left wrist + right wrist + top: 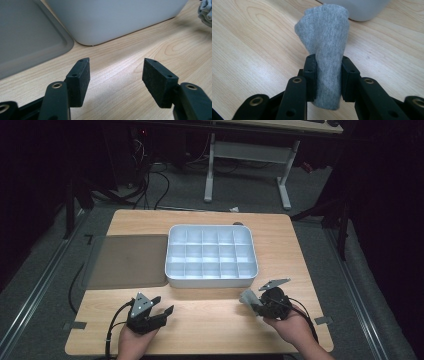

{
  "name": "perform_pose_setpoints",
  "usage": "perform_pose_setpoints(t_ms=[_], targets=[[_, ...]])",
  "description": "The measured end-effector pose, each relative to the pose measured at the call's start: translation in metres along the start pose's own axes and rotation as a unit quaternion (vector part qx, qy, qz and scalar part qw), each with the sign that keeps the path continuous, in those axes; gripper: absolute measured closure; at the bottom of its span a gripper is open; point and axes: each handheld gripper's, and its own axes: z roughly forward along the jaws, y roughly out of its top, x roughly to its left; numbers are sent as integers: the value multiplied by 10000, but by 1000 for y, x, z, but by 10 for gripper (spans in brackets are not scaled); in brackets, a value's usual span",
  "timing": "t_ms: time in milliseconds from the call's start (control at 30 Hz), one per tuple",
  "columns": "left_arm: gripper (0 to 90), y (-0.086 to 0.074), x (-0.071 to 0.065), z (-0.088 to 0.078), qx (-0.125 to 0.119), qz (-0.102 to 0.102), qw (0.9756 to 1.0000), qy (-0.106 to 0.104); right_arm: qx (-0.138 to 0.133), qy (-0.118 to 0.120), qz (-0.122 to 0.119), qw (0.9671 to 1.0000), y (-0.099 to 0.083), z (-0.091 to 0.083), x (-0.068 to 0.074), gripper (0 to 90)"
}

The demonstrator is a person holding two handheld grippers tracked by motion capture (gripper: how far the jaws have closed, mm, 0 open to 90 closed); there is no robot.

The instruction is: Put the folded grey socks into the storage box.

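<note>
A rolled grey sock (pixel 325 47) stands up between the pads of my right gripper (pixel 328 75), which is shut on it just above the wooden table. From above, the same grey sock (pixel 247 297) sticks out toward the left of my right gripper (pixel 257 306), near the front right corner of the white compartment tray (pixel 212 281). Over the front left of the table my left gripper (pixel 161 306) stands open with nothing between its pads (pixel 80 77). That gripper (pixel 116 81) faces the tray's white wall (pixel 112 20).
A flat grey lid (pixel 127 261) lies left of the tray; its rim (pixel 62 47) is close ahead of the left gripper. Bare wood runs along the table's front edge. A desk frame and cables stand on the floor beyond the table.
</note>
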Motion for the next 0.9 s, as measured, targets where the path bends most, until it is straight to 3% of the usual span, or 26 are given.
perform_pose_setpoints(t_ms=[467,900], targets=[[398,0,0,2,13,8,10000,-39,-176,-77,84,9998,15,-28,-7,712],[400,0,1,0,-6,-26,10000,-50,-180,-20,169,9997,46,-42,-12,712]])
